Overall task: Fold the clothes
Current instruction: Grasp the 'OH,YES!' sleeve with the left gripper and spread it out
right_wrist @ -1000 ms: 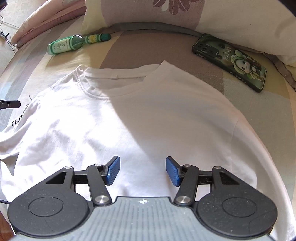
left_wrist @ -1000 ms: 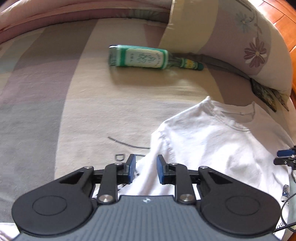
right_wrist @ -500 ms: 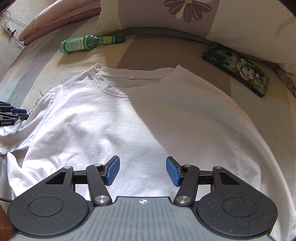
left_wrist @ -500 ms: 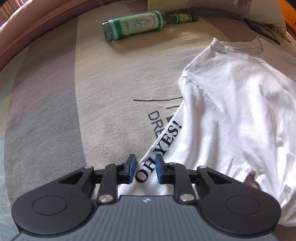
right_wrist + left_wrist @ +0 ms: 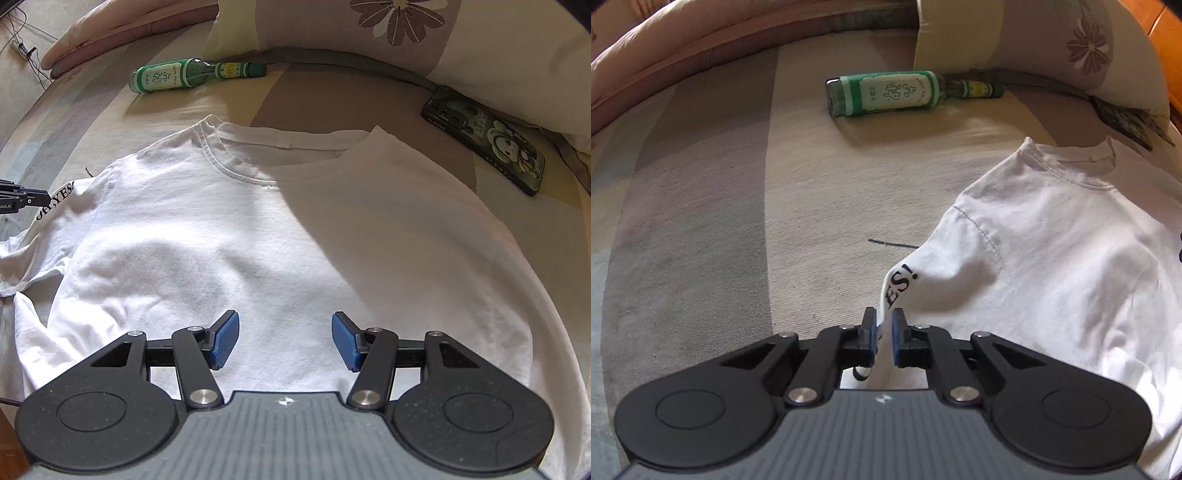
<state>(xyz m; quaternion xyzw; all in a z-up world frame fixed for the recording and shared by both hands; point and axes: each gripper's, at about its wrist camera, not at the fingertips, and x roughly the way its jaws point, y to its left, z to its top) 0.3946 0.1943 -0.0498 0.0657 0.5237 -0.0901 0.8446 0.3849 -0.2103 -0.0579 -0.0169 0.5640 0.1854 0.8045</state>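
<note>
Pinching the printed sleeve hem of the white T-shirt (image 5: 1052,266), the left claw (image 5: 882,338) is nearly closed w/ a thin layer of fabric between its blue pads, the sleeve drawn up off the bed (image 5: 701,221) toward the camera. Right claw (image 5: 284,341) hovers low over the shirt's lower chest, jaws wide, holding nothing. Shirt lies face up and mostly flat on the striped bed cover, collar (image 5: 236,162) at the far end, left sleeve (image 5: 55,206) rumpled, right side smooth. Non-task items: a green bottle (image 5: 177,75) on its side beyond the collar on the far left, a phone (image 5: 487,136) w/ cartoon case far right, a floral pillow (image 5: 424,40) along the far edge. Handling, est.: thin cotton, light, limp, no stiffness; it will sag and drag, not hold shape, and one layer can slip from a shallow pinch. Recommended grip pts: hems and seams, e.g. sleeve hem, shoulder seam, bottom hem, where doubled cloth gives more bite. Avoid mid-panel pinches, which prob. gather both layers. Step in hand appears to be folding the left sleeve inward across the body.
</note>
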